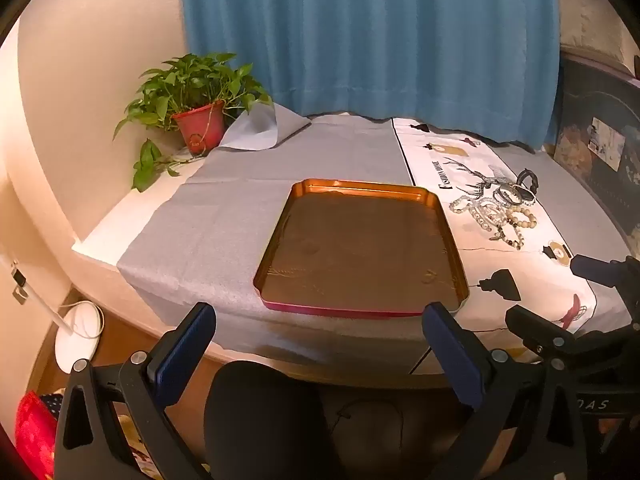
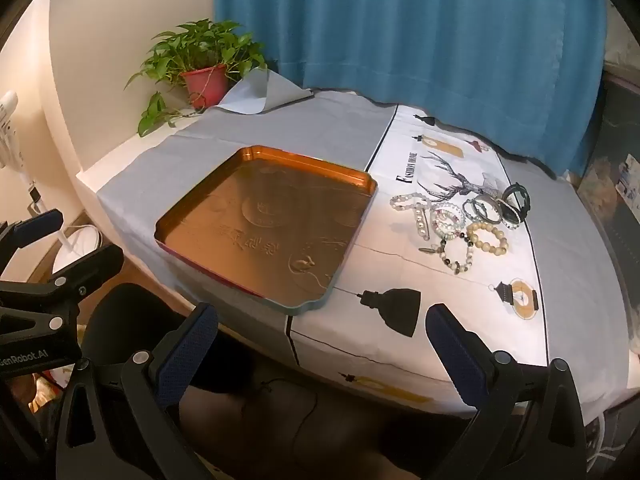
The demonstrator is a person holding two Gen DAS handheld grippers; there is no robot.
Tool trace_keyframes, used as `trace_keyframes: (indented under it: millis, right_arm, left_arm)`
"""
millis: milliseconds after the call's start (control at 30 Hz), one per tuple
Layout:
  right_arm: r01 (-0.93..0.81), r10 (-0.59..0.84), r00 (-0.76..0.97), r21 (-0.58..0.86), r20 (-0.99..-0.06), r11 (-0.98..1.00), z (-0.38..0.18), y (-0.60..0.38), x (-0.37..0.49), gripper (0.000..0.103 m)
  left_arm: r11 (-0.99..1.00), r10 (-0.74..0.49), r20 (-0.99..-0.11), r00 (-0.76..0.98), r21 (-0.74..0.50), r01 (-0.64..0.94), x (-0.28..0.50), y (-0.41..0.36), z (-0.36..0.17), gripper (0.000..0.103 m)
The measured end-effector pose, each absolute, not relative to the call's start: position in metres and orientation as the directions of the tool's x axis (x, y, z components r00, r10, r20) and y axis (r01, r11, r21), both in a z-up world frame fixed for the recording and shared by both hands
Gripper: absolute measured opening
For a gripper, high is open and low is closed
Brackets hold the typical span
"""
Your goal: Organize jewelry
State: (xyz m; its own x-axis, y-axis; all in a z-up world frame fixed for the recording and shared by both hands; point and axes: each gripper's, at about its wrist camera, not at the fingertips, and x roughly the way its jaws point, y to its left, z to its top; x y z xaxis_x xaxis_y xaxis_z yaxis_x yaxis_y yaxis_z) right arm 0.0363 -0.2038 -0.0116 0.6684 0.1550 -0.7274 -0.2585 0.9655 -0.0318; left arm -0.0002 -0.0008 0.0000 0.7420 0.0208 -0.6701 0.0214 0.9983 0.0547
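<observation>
A shallow orange metal tray (image 1: 276, 236) (image 2: 192, 204) lies empty on the grey cloth in the middle of the table. To its right, on a white printed cloth, sits a heap of several beaded bracelets (image 1: 496, 210) (image 2: 464, 222), with dark bangles at its far side. My left gripper (image 1: 320, 320) hangs open before the table's near edge, in front of the tray, nothing between its fingers. My right gripper (image 2: 322, 324) is also open and empty, near the front edge, well short of the bracelets. Each gripper shows at the side of the other's view.
A potted green plant (image 1: 196, 96) (image 2: 204, 60) in a red pot stands at the back left corner. A blue curtain (image 1: 360, 32) hangs behind the table. A black chair back (image 1: 260, 412) is below the near edge. A white fan base (image 1: 78, 340) sits on the floor at left.
</observation>
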Motion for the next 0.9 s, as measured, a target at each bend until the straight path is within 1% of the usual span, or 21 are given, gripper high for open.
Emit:
trace_keyframes:
  millis: [233, 267, 733, 900]
  right_arm:
    - [-0.258, 0.159, 0.67, -0.027, -0.726, 0.966, -0.012, -0.203, 0.033, 0.103]
    - [-0.256, 0.158, 0.67, -0.027, -0.725, 0.966, -0.012, -0.203, 0.032, 0.103]
    - [-0.259, 0.157, 0.679, -0.034, -0.717, 0.965, -0.01, -0.204, 0.027, 0.103]
    - [-0.253, 0.165, 0.679, -0.017, -0.715, 0.967, -0.004, -0.21, 0.027, 0.103]
  left_arm:
    - [0.996, 0.048, -0.679, 0.732, 0.087, 0.015, 0.005, -0.002, 0.0, 0.103]
    - [0.997, 0.021, -0.661, 0.75, 0.065, 0.029, -0.001, -0.005, 0.0, 0.103]
    - [0.997, 0.025, -0.663, 0.748, 0.067, 0.027, -0.006, -0.003, 0.001, 0.103]
    - [0.997, 0.025, -0.665, 0.747, 0.07, 0.028, -0.007, -0.003, 0.002, 0.103]
